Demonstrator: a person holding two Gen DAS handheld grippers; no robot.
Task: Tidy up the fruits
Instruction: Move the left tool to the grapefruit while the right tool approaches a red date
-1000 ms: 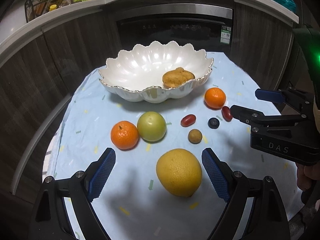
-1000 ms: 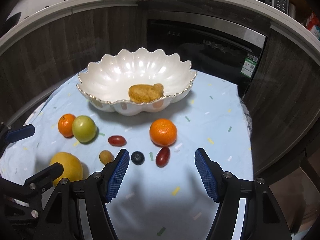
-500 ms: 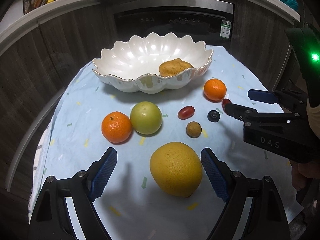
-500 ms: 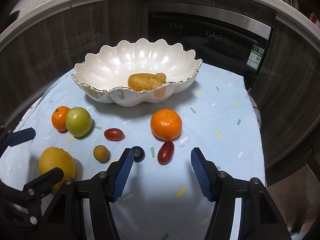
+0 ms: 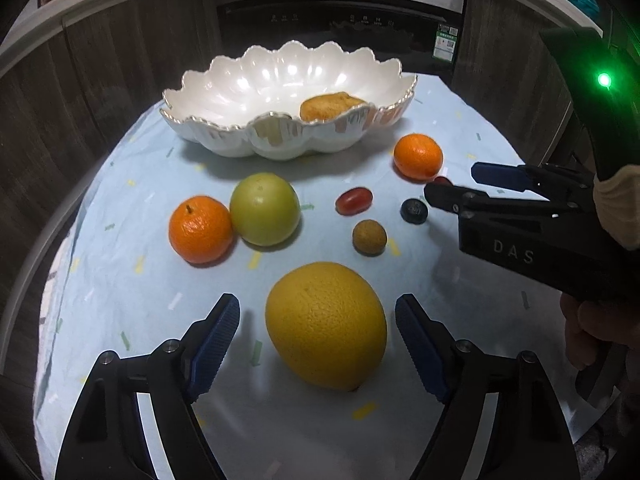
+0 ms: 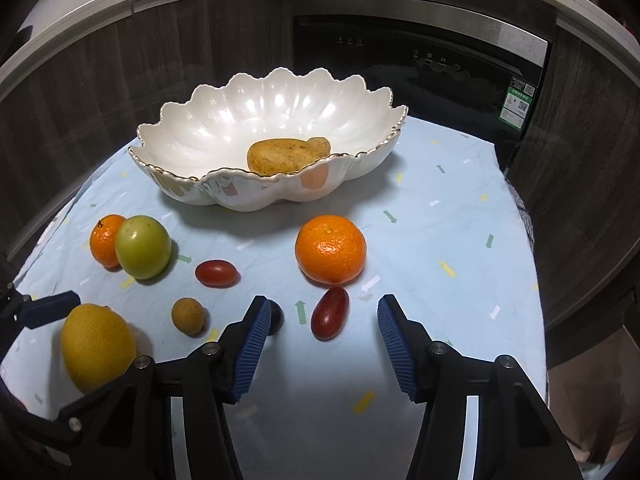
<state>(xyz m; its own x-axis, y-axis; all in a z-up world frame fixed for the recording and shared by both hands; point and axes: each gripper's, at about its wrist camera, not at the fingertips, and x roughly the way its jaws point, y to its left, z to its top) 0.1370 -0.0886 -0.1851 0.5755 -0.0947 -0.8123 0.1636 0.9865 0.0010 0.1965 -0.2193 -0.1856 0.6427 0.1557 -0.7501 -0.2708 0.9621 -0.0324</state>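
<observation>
Only one brownish fruit point(image 6: 288, 155) is lying inside the bowl point(image 6: 224, 194); eight fruits are sitting on the table before it; left gripper point(image 5: 318, 334), fingers spread, is straddling the yellow citrus point(image 5: 326, 324); right gripper point(image 6: 320, 344), fingers spread, is flanking a red grape tomato point(image 6: 330, 313) nearer than the bowl.

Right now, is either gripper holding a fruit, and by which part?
Nothing is held. The left gripper is open around the grapefruit; the right gripper is open over a red tomato.
</observation>
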